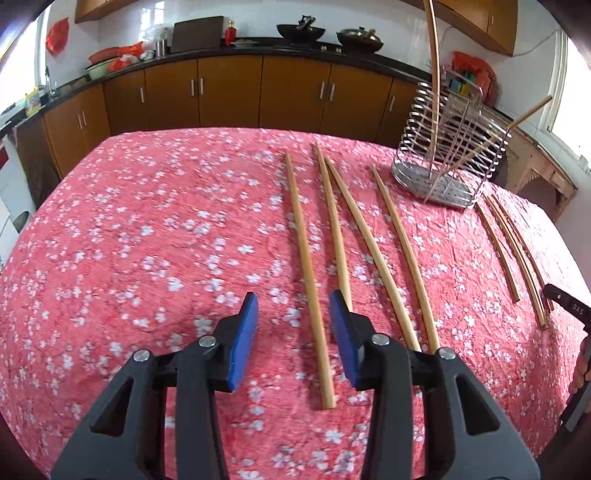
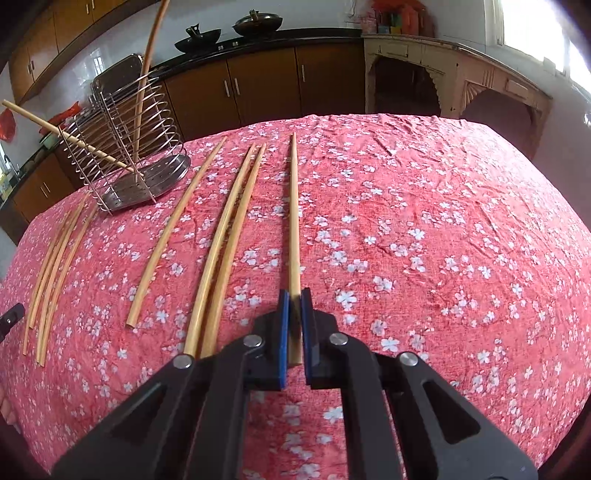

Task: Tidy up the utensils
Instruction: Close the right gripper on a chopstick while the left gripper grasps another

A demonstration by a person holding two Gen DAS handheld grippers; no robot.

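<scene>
Several long wooden chopsticks lie on the pink floral tablecloth (image 1: 147, 240). My left gripper (image 1: 293, 306) is open, its blue pads straddling the near part of one chopstick (image 1: 308, 280) without touching it. My right gripper (image 2: 294, 301) is shut on the near end of the rightmost chopstick (image 2: 294, 221), which lies along the cloth (image 2: 443, 240). A wire utensil holder (image 1: 448, 155) stands at the far right in the left view and at the far left in the right wrist view (image 2: 125, 147). Two chopsticks (image 2: 142, 85) lean inside it.
More chopsticks lie in a group beside the holder (image 1: 517, 254) and in the right wrist view (image 2: 51, 273). Brown kitchen cabinets (image 1: 229, 92) with woks on the counter (image 1: 301, 31) stand behind the table. The other gripper's black tip (image 1: 569, 306) shows at the right edge.
</scene>
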